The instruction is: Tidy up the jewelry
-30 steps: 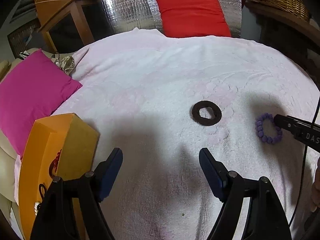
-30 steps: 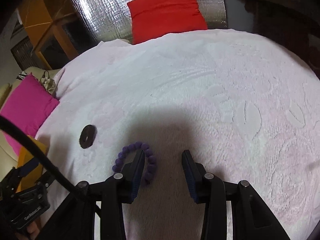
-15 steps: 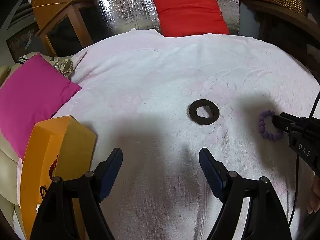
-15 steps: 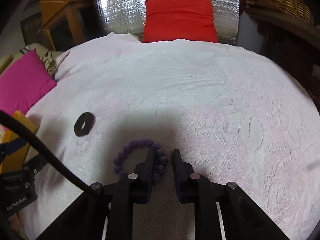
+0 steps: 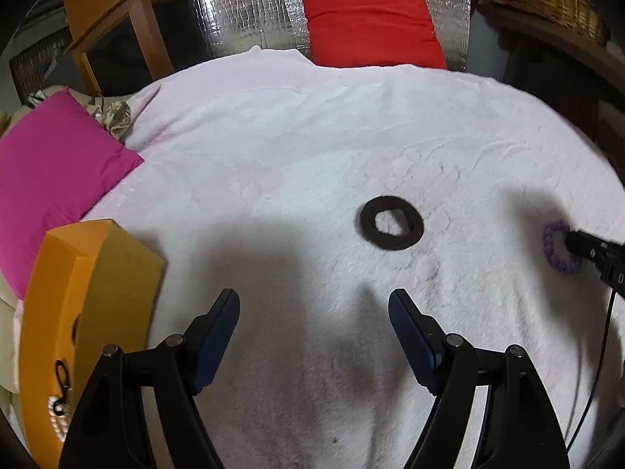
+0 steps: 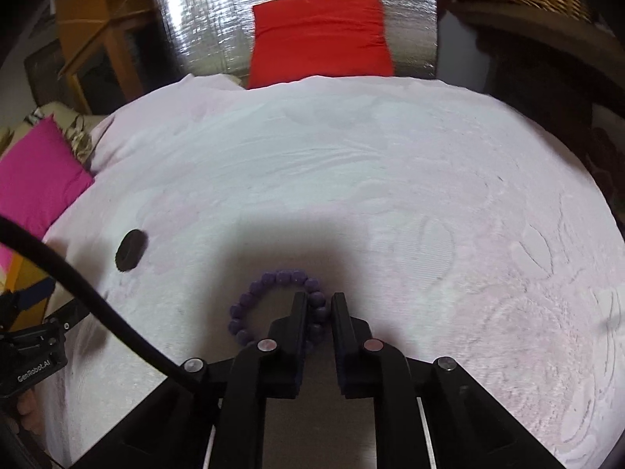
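Observation:
A purple bead bracelet [image 6: 269,293] lies on the pale pink bedspread [image 6: 351,179]. My right gripper [image 6: 318,300] is shut on its right side. The bracelet also shows in the left wrist view [image 5: 552,248] at the far right, with the right gripper's tip [image 5: 574,240] on it. A dark brown ring-shaped band [image 5: 391,223] lies flat in the middle of the spread; it also shows in the right wrist view [image 6: 131,250]. My left gripper [image 5: 314,312] is open and empty, above the spread short of the band. An orange box [image 5: 90,312] with some jewelry inside stands at the left.
A magenta cushion [image 5: 50,172] lies at the left edge of the bed. A red cushion [image 5: 371,25] leans on a silver foil panel [image 5: 238,8] at the back. Wooden furniture [image 5: 109,23] stands back left, a wicker basket [image 5: 547,4] back right.
My right gripper has closed from open onto the purple bracelet's right side. My left gripper stays open and has barely moved.

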